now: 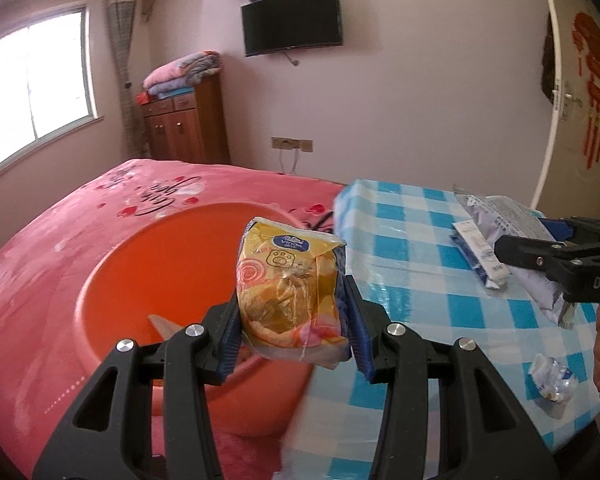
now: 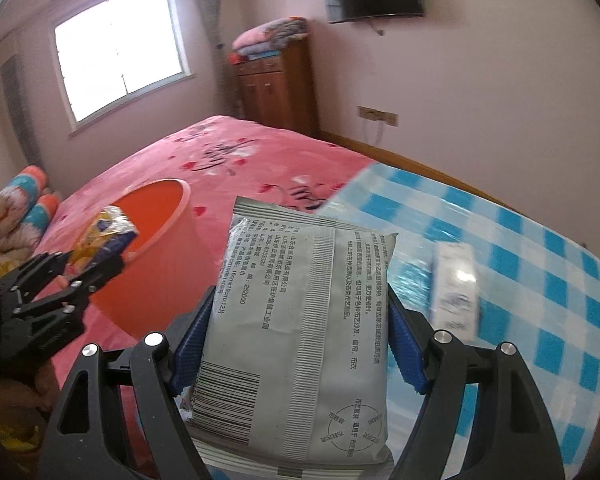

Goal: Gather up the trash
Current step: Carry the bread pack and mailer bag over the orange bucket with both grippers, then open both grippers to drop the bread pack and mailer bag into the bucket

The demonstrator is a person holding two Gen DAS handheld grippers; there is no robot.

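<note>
The step in hand looks like carrying two pieces of trash to the bin and letting them go over it; to do it well, each packet should be brought squarely above the opening before the pads part, since both are light and floppy and could slide off the rim onto the bed. Nearest in the left wrist view, the left tool [image 1: 292,320] is pinching a yellow tissue pack [image 1: 290,292] between its blue pads, the jaws set fairly narrow against its crumpled sides, and the pack hangs just at the near edge of the orange bin [image 1: 148,280], which stands on the pink bed [image 1: 60,216]. In the right wrist view, the right tool [image 2: 296,344] is spread wider and clamps a flat grey printed packet [image 2: 300,320] by its two long edges, held above the edge of the checked tabletop [image 2: 540,272] and well short of the bin. More trash waits on the tabletop: a crumpled clear wrapper [image 1: 552,378] near the front edge, and a long blue-and-white packet [image 1: 478,254] further back. Beyond the bed stand a wooden cabinet [image 1: 184,124] with folded blankets on top, a window [image 1: 32,88] and a wall-mounted television [image 1: 292,20].
</note>
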